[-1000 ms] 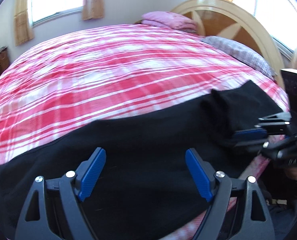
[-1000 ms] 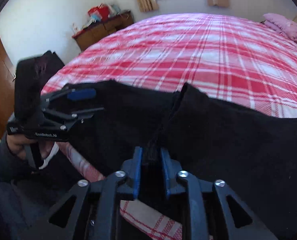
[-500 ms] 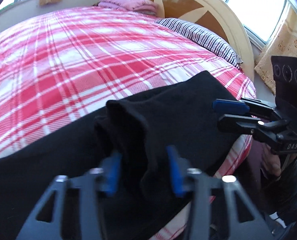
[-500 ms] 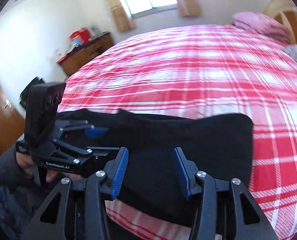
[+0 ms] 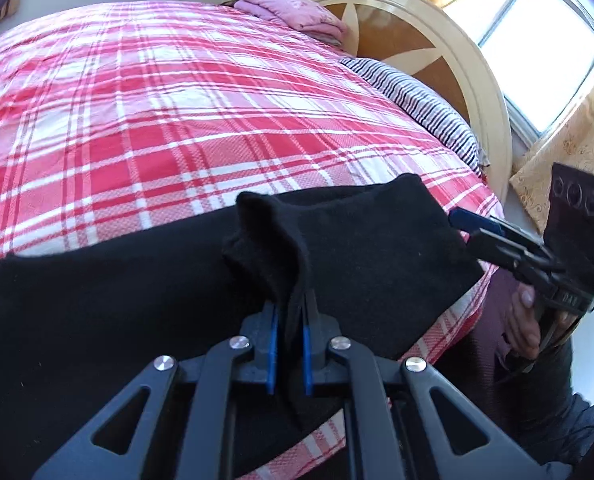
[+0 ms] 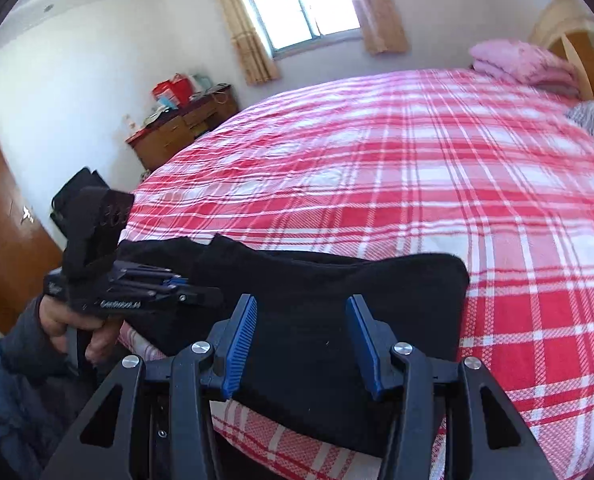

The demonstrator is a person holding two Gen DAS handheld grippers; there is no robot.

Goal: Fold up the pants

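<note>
- Left wrist view: the left gripper is closing its jaws on a raised fold of the black pants, and the blue pads are pressing the cloth from both sides.
- The pinched fold is standing up just ahead of the fingertips, while the rest of the pants is lying flat along the near edge of the red plaid bedspread, spreading out to both sides of this gripper.
- To the right of it, the right gripper is hovering just beside the end of the pants, with a hand gripping its handle.
- Far ahead, a striped pillow and a folded pink blanket are lying by the wooden headboard.
- Right wrist view: the right gripper is standing with its jaws spread and nothing pressed between the pads; the pants are lying beneath and just ahead of them.
- To its left, the left gripper is reaching into the dark cloth, held by a hand in a dark sleeve.
- Far ahead on the left, a wooden dresser is standing against the wall.
</note>
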